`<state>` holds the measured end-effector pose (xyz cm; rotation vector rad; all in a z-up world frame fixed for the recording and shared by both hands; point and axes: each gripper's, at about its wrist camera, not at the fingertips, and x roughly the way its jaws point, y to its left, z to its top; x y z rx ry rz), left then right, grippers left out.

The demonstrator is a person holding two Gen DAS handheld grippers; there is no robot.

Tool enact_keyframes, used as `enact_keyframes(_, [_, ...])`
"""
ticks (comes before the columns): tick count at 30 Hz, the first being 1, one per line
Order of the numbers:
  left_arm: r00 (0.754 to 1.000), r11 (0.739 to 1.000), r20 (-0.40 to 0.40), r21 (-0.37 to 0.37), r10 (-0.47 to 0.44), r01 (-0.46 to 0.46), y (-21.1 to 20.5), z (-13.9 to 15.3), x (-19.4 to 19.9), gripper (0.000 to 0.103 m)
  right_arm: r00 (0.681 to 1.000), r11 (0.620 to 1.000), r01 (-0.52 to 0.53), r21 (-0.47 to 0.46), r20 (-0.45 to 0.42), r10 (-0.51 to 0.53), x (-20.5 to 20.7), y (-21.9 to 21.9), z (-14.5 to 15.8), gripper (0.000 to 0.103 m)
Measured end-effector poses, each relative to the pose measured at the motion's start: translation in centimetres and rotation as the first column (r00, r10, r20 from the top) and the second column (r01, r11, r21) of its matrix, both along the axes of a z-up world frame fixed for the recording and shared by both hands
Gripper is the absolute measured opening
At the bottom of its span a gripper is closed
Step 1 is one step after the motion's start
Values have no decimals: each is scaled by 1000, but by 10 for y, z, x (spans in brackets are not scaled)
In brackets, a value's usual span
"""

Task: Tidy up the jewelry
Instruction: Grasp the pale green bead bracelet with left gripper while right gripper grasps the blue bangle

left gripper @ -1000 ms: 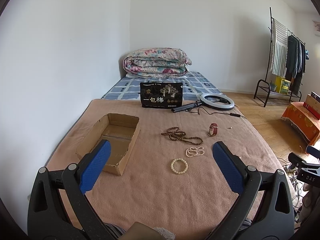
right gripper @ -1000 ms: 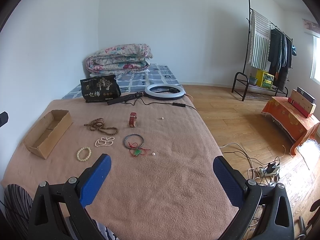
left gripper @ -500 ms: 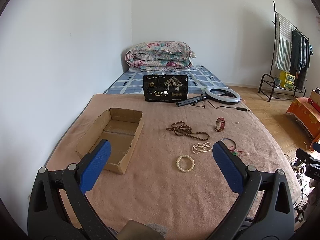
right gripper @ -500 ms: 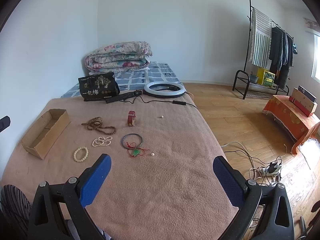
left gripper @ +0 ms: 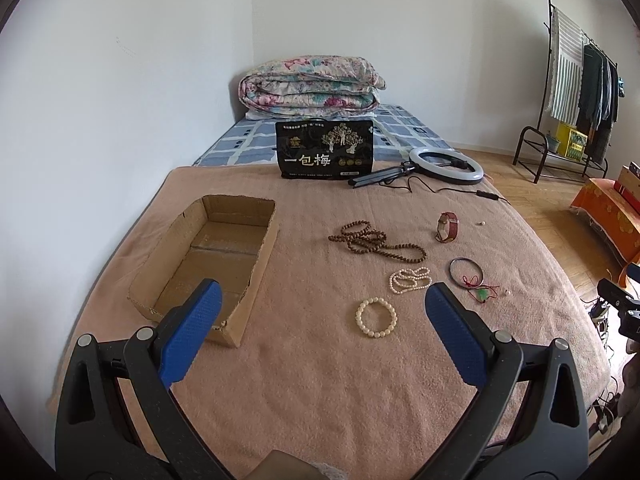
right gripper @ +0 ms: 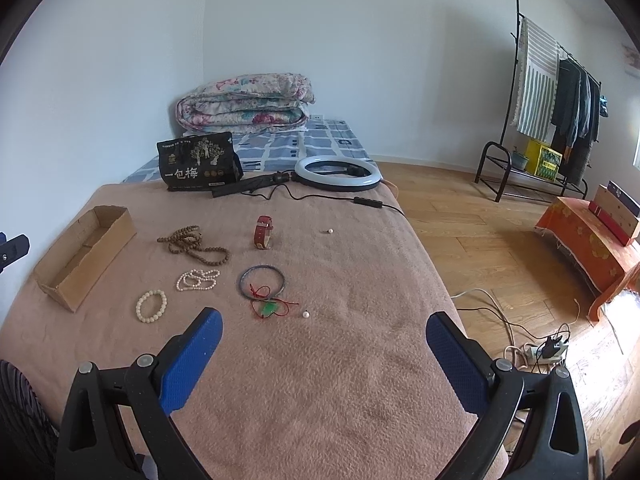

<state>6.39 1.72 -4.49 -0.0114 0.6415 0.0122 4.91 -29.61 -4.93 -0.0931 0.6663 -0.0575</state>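
Jewelry spread across a tan blanket (left gripper: 320,380) on the bed, centre of both views. Cream bead bracelet (left gripper: 376,317) lying flat, lower centre of the left wrist view, just ahead of the left gripper (left gripper: 323,316). Small pearl strand (left gripper: 409,279) bunched just above it, and a long brown bead necklace (left gripper: 376,241) coiled higher still. Red-strapped watch (right gripper: 263,232) standing on edge near centre of the right wrist view; dark bangle (right gripper: 262,281) below it, touching a red cord with a green pendant (right gripper: 271,307). One loose pearl (right gripper: 306,314) just right of the pendant (another, tiny, further up).

Open cardboard box (left gripper: 208,256) at left centre, nothing visible inside, well apart from the beads.

Both sets of jaws spread wide, gripping nothing; right gripper (right gripper: 323,330) low over bare blanket.

Black printed bag (left gripper: 325,149) and ring light (left gripper: 446,164) in the upper middle, folded floral quilt (left gripper: 310,86) behind, clothes rack (right gripper: 556,92) at upper right.
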Motion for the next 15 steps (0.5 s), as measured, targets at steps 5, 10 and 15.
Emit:
enact_keyframes(5, [999,998,-38,-43,-38,37,4,-13,13,103,999,999,-40,-18,-25,39,20,3,-6,103])
enact_keyframes(10, [986,988,-110,-99,-125,115,-4,-31,29,97,994,998,-63,-10,-90,61,52,-1,-22,103])
enact_keyframes(15, [964,978,-183,-112,-195,176,-17,-58,44,97,982,994,-97,45,-158,103,83,-3,-37,103])
